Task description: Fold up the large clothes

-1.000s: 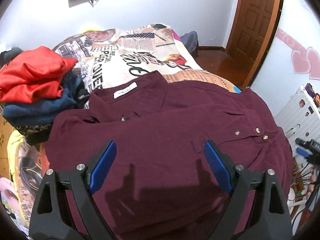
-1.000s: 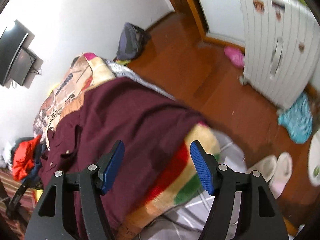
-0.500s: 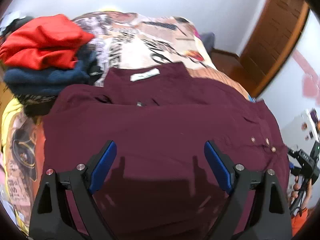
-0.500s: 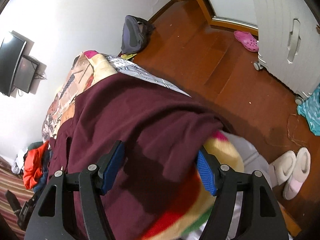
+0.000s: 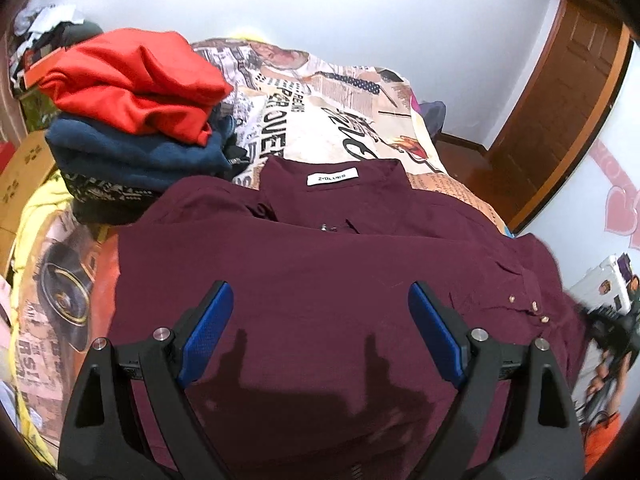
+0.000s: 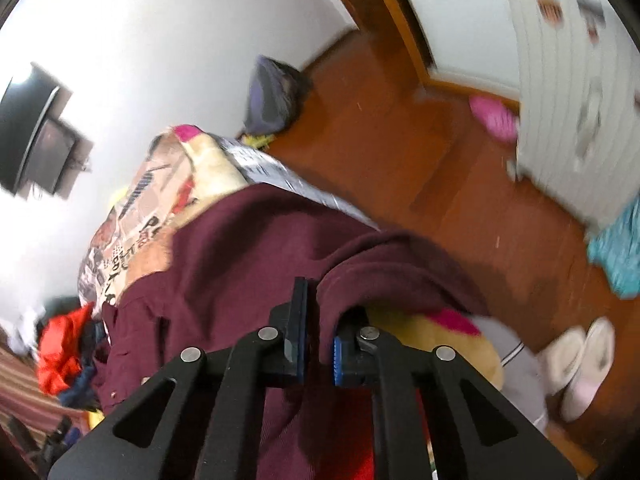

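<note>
A large maroon button shirt (image 5: 320, 272) lies spread across the bed, collar with a white label (image 5: 332, 178) at the far side. My left gripper (image 5: 320, 320) is open and empty, hovering just above the shirt's middle. In the right wrist view the same shirt (image 6: 248, 256) drapes toward the bed's right edge. My right gripper (image 6: 318, 328) is shut on a raised fold of the shirt's edge, cloth bunched between the blue pads.
A stack of folded clothes, red (image 5: 132, 80) on navy (image 5: 132, 156), sits at the bed's far left. The printed bedspread (image 5: 340, 108) lies beyond the collar. Wooden floor (image 6: 440, 168), slippers (image 6: 580, 364), a white cabinet (image 6: 572, 80) and a backpack (image 6: 276, 92) lie right of the bed.
My right gripper has closed on the shirt's right edge and lifted a fold. My left gripper stayed open and shifted slightly left over the shirt.
</note>
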`<state>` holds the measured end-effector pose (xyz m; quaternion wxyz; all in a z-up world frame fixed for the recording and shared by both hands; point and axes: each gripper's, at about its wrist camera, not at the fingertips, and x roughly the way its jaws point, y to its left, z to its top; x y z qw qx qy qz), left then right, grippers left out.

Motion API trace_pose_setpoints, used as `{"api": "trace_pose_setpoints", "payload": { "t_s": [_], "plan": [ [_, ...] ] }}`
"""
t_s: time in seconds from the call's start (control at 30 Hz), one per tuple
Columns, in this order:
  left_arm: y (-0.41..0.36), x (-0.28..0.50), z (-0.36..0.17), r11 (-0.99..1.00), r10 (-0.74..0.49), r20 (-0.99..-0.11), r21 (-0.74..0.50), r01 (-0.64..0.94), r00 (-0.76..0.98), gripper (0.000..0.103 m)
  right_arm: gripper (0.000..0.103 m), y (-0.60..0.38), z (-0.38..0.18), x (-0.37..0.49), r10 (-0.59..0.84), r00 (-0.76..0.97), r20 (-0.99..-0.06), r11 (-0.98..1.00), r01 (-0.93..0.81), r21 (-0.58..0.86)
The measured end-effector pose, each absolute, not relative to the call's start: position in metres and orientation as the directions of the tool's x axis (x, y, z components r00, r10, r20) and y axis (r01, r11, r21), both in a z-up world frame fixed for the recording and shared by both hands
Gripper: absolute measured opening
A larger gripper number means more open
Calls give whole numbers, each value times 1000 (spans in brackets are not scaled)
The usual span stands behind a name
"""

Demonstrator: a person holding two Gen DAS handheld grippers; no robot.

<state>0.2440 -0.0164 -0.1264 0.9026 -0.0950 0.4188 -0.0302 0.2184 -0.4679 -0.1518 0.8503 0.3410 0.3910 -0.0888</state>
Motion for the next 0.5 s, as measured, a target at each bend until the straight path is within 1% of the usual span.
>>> {"api": "trace_pose_setpoints", "payload": {
  "t_s": [0.07, 0.2, 0.33, 0.4, 0.5],
  "plan": [
    [-14, 240, -125, 983, -126, -745, -183, -18, 655, 89, 8, -457, -126, 215, 107, 719, -687, 781, 367, 506],
    [-6, 232, -123, 985, -126, -735, -175, -7, 666, 89, 8, -420, -66, 205, 127, 804, -581, 843, 222, 491],
    [2, 223, -121, 984, -133, -723, -180, 1, 678, 89, 8, -365, -20, 194, 181, 856, -485, 898, 58, 437],
    [6, 218, -118, 985, -128, -710, -172, 5, 692, 89, 8, -343, -10, 192, 189, 863, -468, 913, 20, 407],
    [14, 211, -115, 985, -122, -700, -171, 0, 703, 89, 8, -307, -13, 193, 236, 838, -492, 933, -53, 356]
  ]
}}
